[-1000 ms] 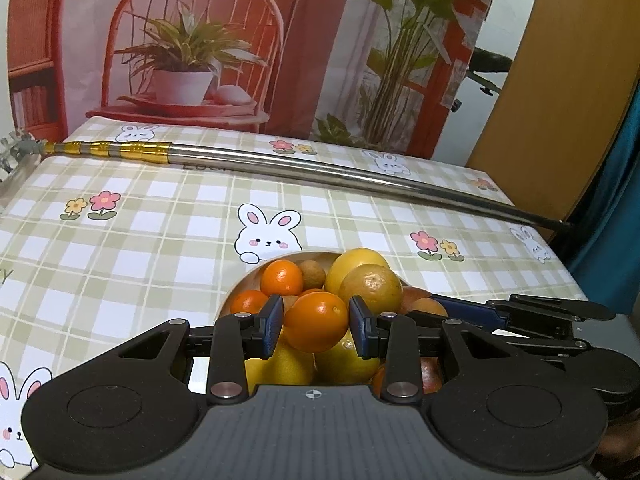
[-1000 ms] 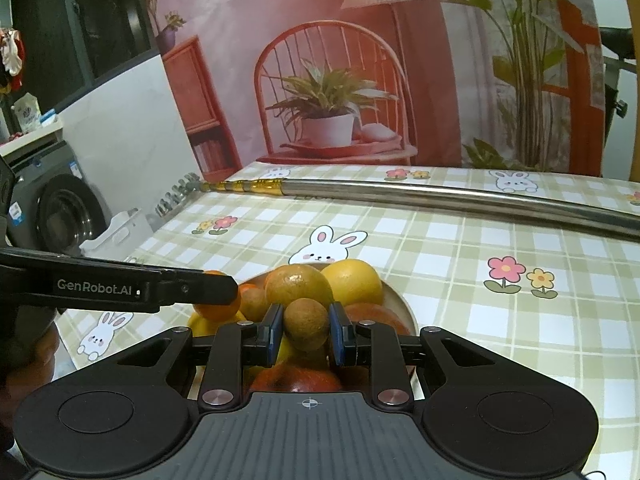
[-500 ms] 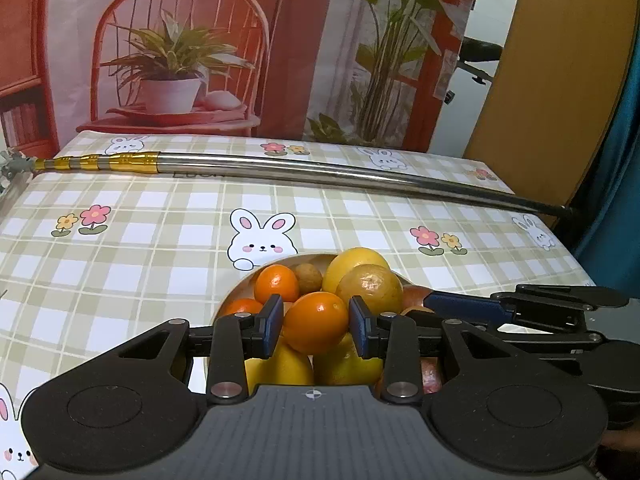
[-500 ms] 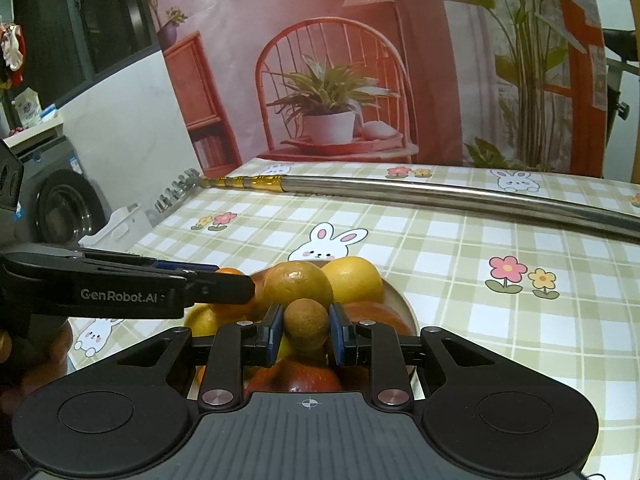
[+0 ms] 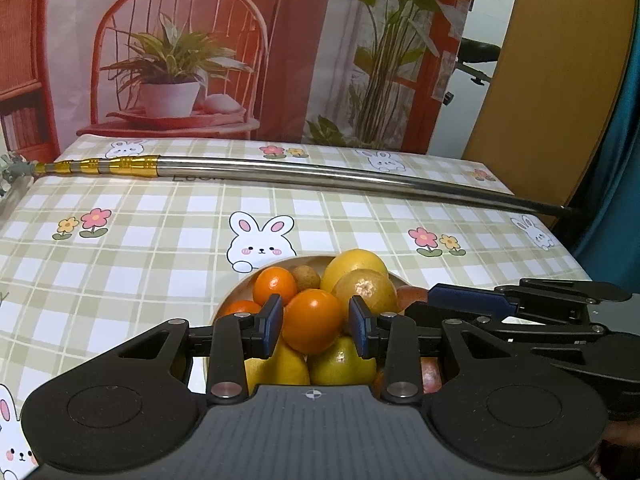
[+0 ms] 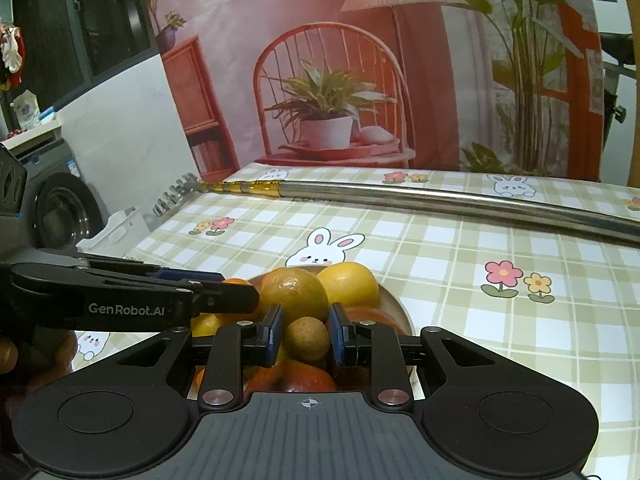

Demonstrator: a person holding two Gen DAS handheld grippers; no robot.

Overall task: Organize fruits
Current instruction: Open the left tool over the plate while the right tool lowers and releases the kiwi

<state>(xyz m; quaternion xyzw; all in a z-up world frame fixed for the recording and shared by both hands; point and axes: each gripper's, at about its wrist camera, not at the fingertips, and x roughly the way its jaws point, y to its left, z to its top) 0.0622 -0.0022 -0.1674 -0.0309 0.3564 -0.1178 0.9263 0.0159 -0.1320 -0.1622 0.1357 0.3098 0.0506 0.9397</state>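
Note:
A shallow bowl [image 5: 240,285] piled with several fruits sits near the table's front. My left gripper [image 5: 316,320] is shut on an orange tangerine [image 5: 312,322], held just above the pile. Under it lie yellow lemons [image 5: 276,364], and behind it a mottled yellow orange [image 5: 366,290], a lemon [image 5: 352,266] and a second tangerine [image 5: 275,285]. My right gripper [image 6: 306,336] is shut on a small round brown fruit [image 6: 306,339] over the bowl's [image 6: 396,306] red apples [image 6: 304,376]. Each gripper's fingers reach in beside the other: the right gripper [image 5: 460,300], the left gripper [image 6: 240,292].
A long steel pole [image 5: 320,174] with gold bands lies across the far side of the checked tablecloth [image 5: 120,260]. A printed backdrop stands behind the table. In the right wrist view, a washing machine [image 6: 64,208] and a white box [image 6: 120,228] sit left of the table.

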